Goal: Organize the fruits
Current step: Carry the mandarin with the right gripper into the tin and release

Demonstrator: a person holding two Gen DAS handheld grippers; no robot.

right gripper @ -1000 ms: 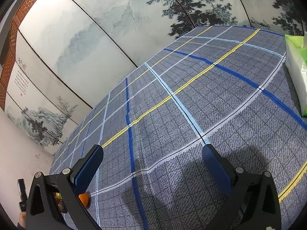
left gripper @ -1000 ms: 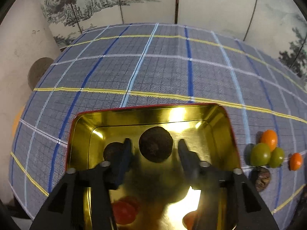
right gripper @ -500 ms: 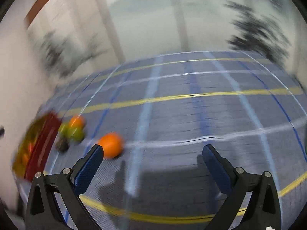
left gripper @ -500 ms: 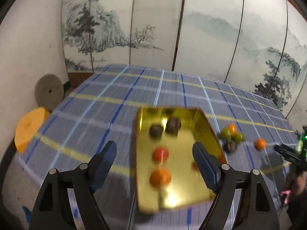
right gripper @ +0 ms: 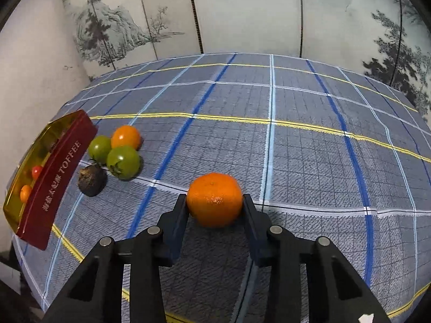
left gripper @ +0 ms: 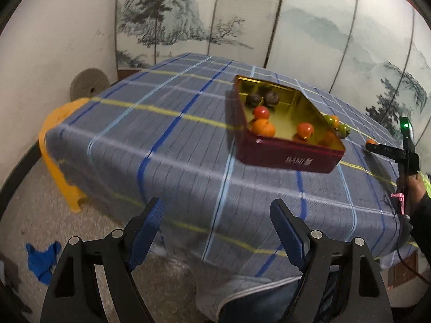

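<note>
STEP: pick tangerine (right gripper: pixel 214 199) | right gripper (right gripper: pixel 214 207) clamps it | left gripper (left gripper: pixel 215 226) spread, empty | NEXT: I carry it left into toffee tin (right gripper: pixel 58 173)

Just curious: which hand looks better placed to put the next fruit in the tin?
Right. The right gripper is closed around the orange; the left gripper hangs open off the table edge, far from the tin.
</note>
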